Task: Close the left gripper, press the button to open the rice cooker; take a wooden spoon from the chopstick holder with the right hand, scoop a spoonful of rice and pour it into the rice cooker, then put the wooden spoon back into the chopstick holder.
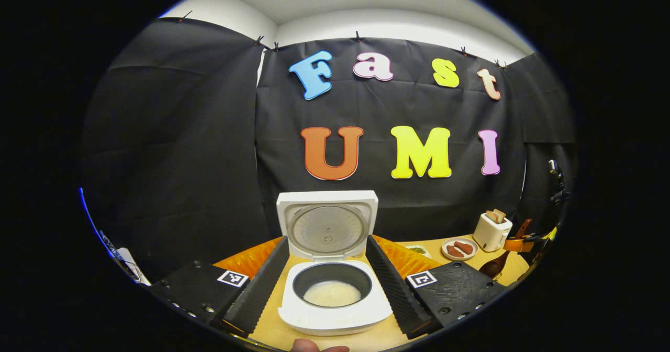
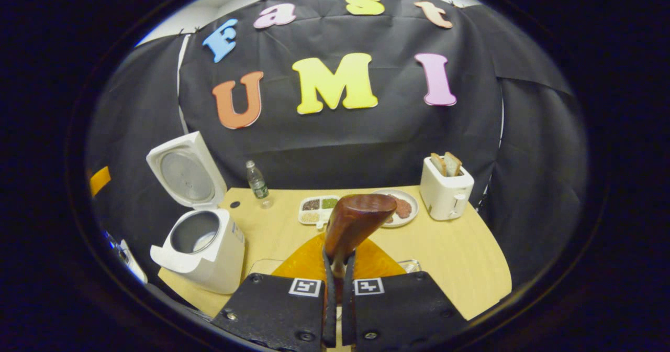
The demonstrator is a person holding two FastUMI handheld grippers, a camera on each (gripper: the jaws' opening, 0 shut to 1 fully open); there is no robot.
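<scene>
While the left gripper view looks straight at the rice cooker point(image 1: 335, 294), its lid stands upright behind the pot, and a pale layer of rice point(image 1: 332, 293) lies in the dark inner pot. The left hand-held gripper point(image 1: 328, 281) has its two fingers spread wide, one on either side of the cooker, and holds nothing. The cooker sits on a pale wooden tabletop point(image 1: 377, 336). Off to the right stand a white toaster point(image 1: 492, 230) with bread in its slots and a plate of sausages point(image 1: 459, 248); near them, at the view's edge, the other gripper carries the dark wooden spoon point(image 1: 494, 265).

From the right gripper view, the right hand-held gripper point(image 2: 338, 268) has its fingers drawn close together, pinching the handle of the wooden spoon point(image 2: 356, 221), whose bowl rises above the fingertips. The open cooker point(image 2: 201, 247) stands at the left of the tabletop point(image 2: 460, 268). Farther back are a small water bottle point(image 2: 257, 183), a divided tray of grains point(image 2: 317, 209), the sausage plate point(image 2: 404, 207) partly behind the spoon, and the toaster point(image 2: 445, 188).
</scene>
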